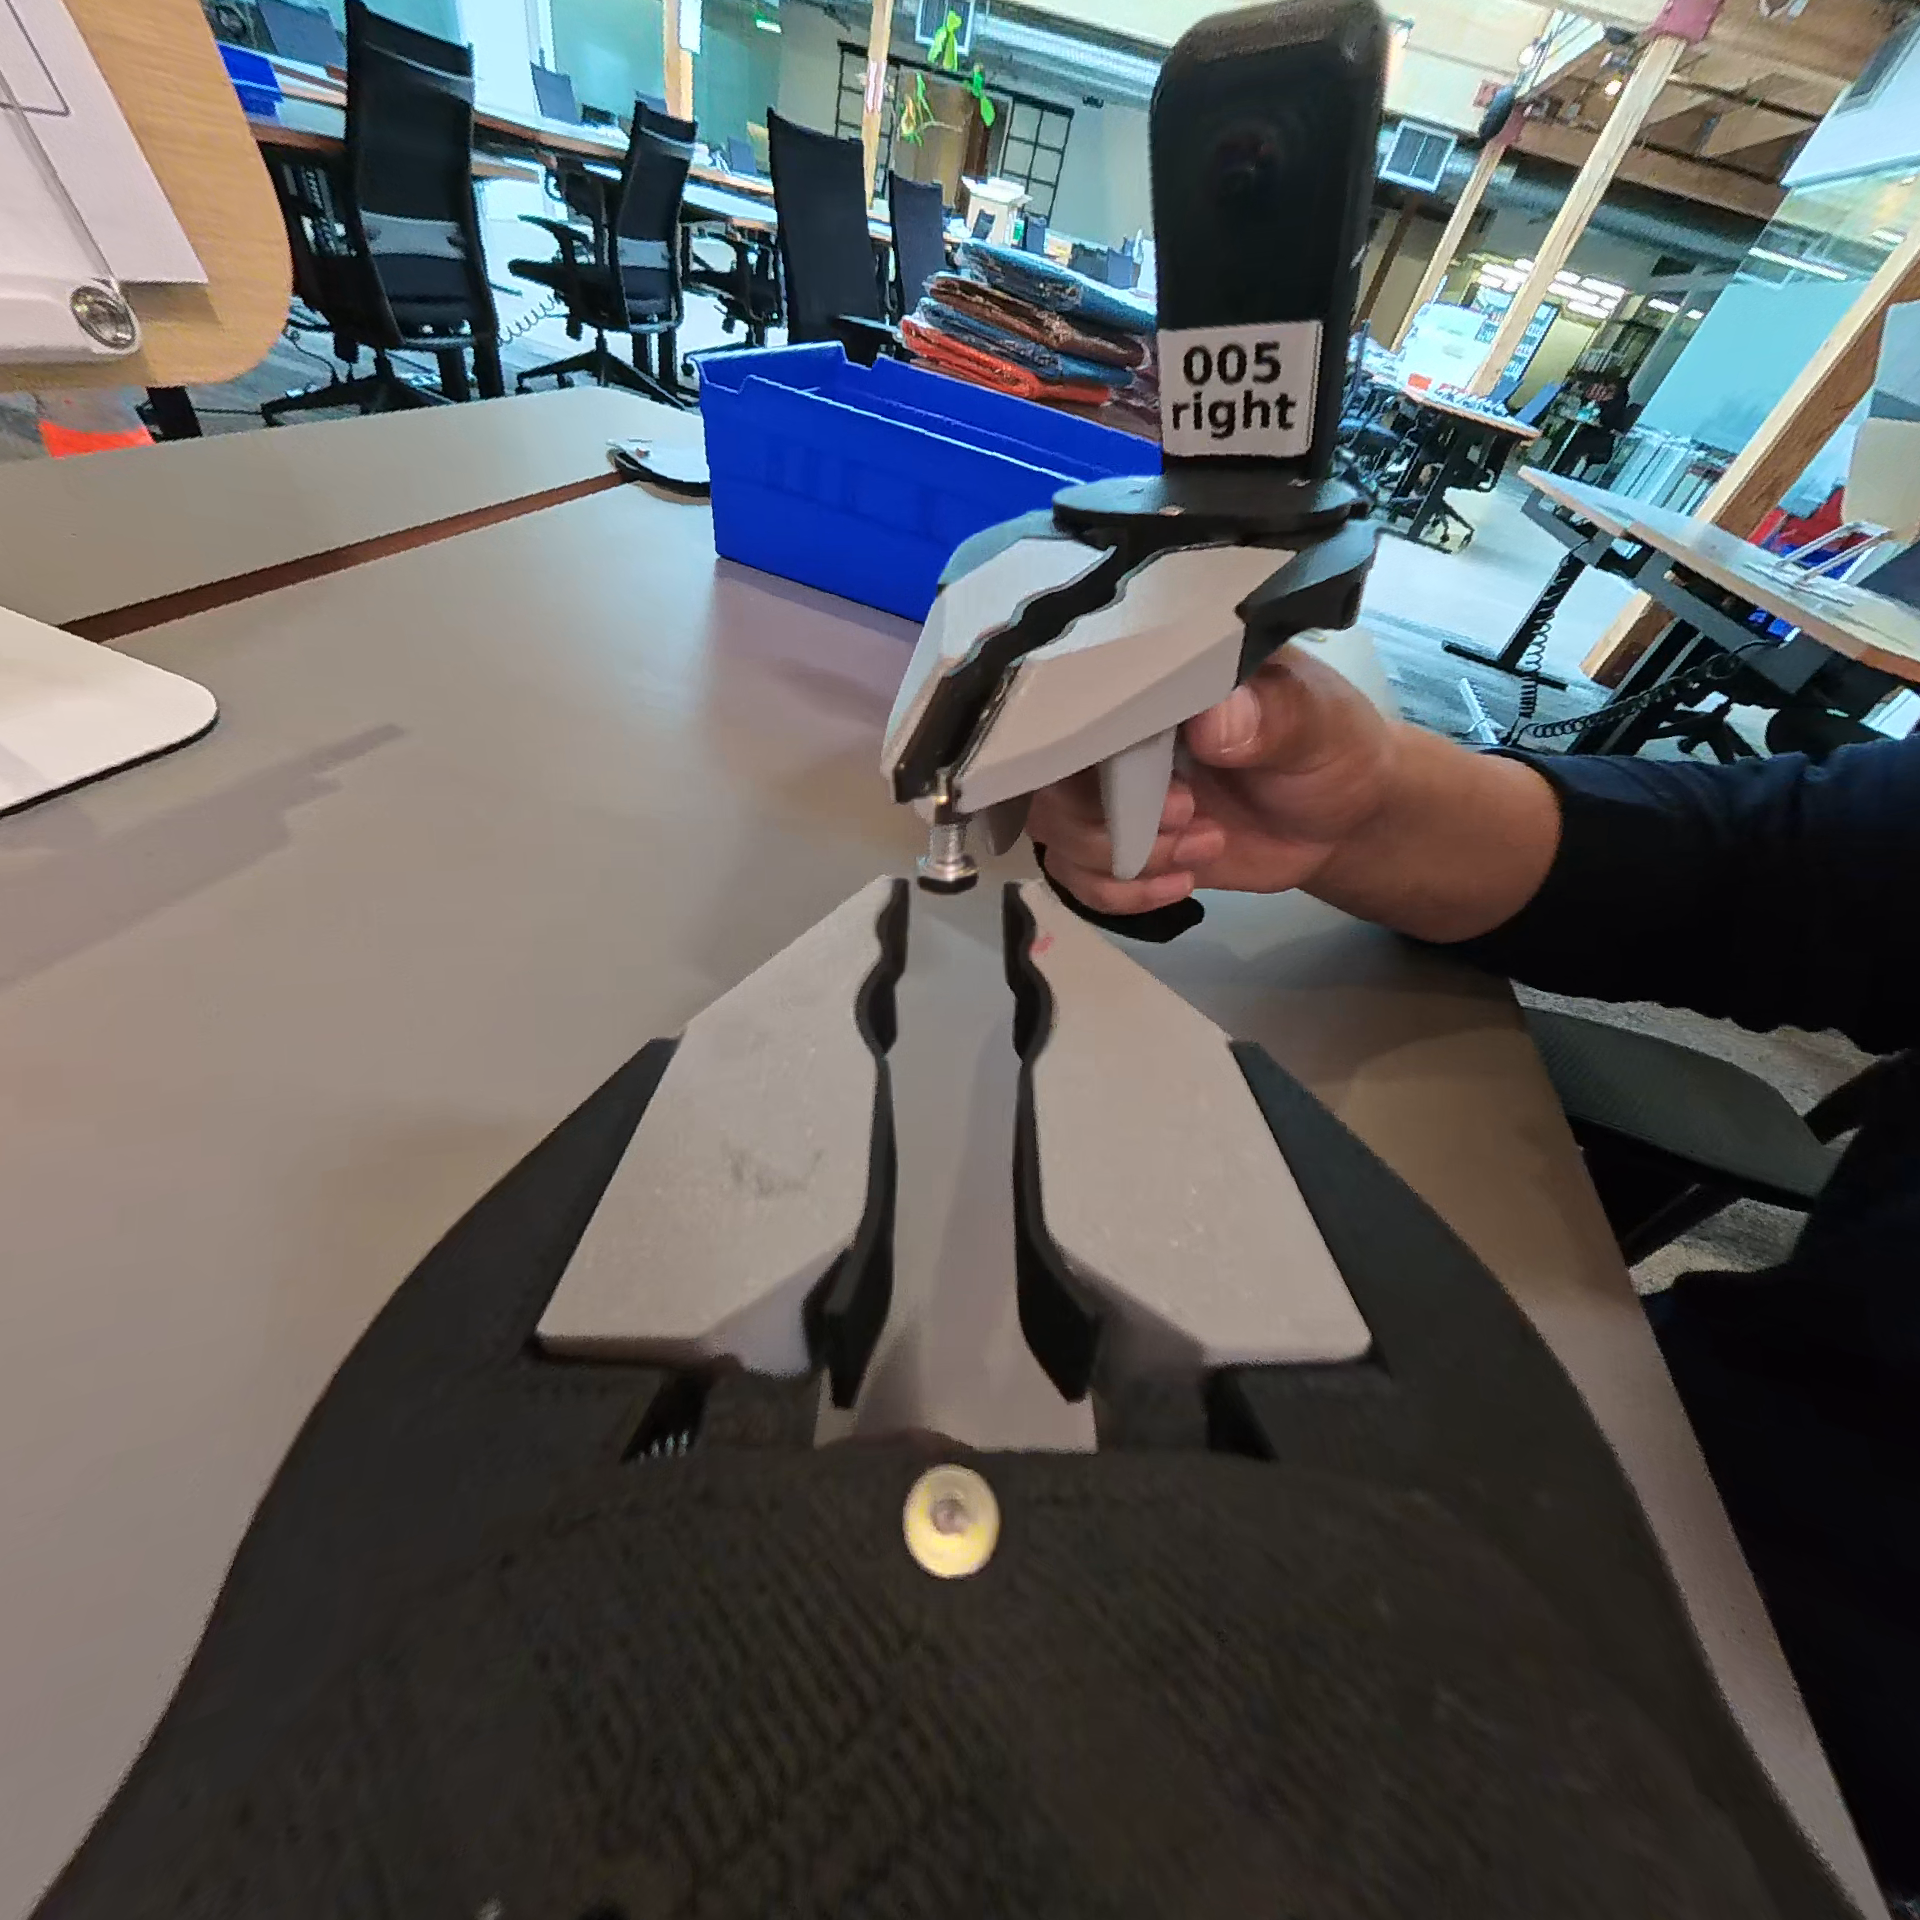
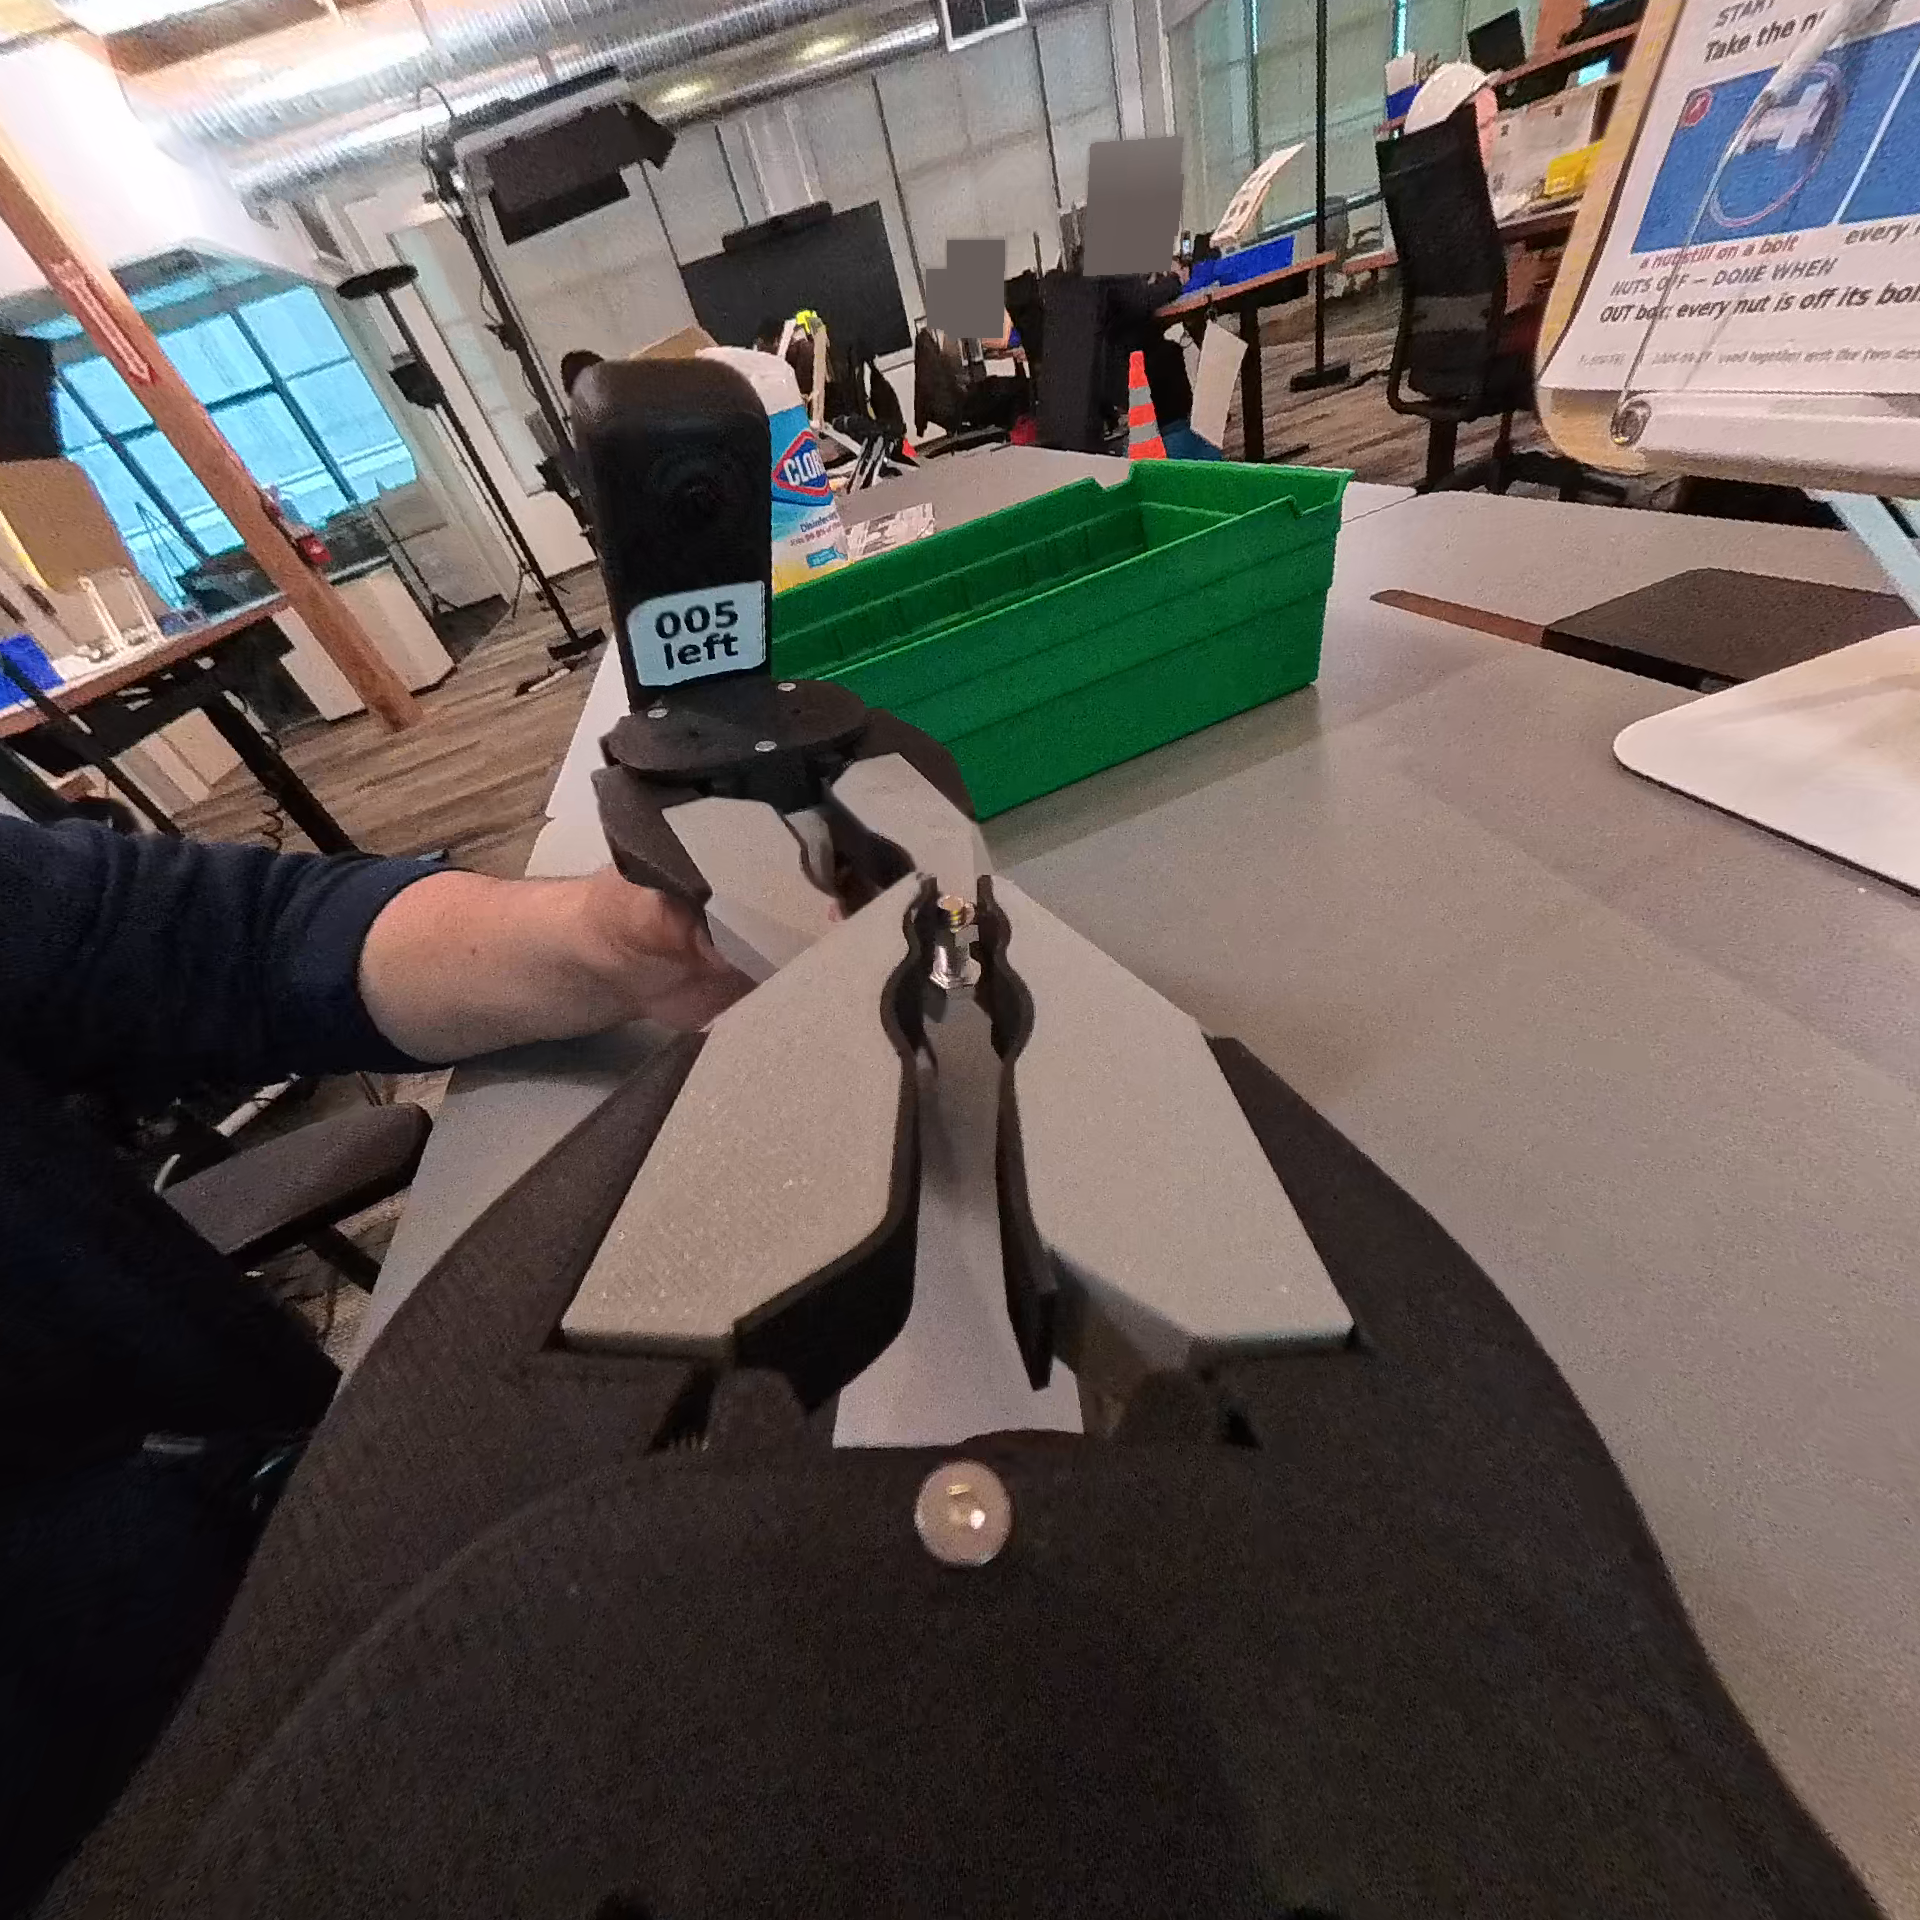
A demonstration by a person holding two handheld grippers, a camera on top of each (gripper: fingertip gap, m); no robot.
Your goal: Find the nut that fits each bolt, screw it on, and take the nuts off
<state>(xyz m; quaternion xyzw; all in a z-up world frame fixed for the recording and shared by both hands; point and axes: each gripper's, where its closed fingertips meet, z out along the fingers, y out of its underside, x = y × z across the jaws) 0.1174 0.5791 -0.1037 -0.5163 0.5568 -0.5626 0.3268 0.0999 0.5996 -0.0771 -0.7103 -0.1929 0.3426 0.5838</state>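
left claw (image 1: 951, 914): parted, bare | right claw (image 2: 954, 940): pinched on bolt (image 2: 951, 961), tips down

bolt (image 1: 948, 847) top end: hidden inside right gripper (image 1: 940, 795) tips
blue bin (image 1: 883, 457) inside: not visible
left gripper (image 2: 894, 883) tips: hidden behind bolt
background people: blurred

We wear dark navy sleeves (image 1: 1704, 862). Our two grippers, left gripper (image 1: 951, 904) and right gripper (image 2: 951, 935), have grey fingers, wavy black pads, black bodies with one silver screw at 6 o'clock, and labelled black camera posts.
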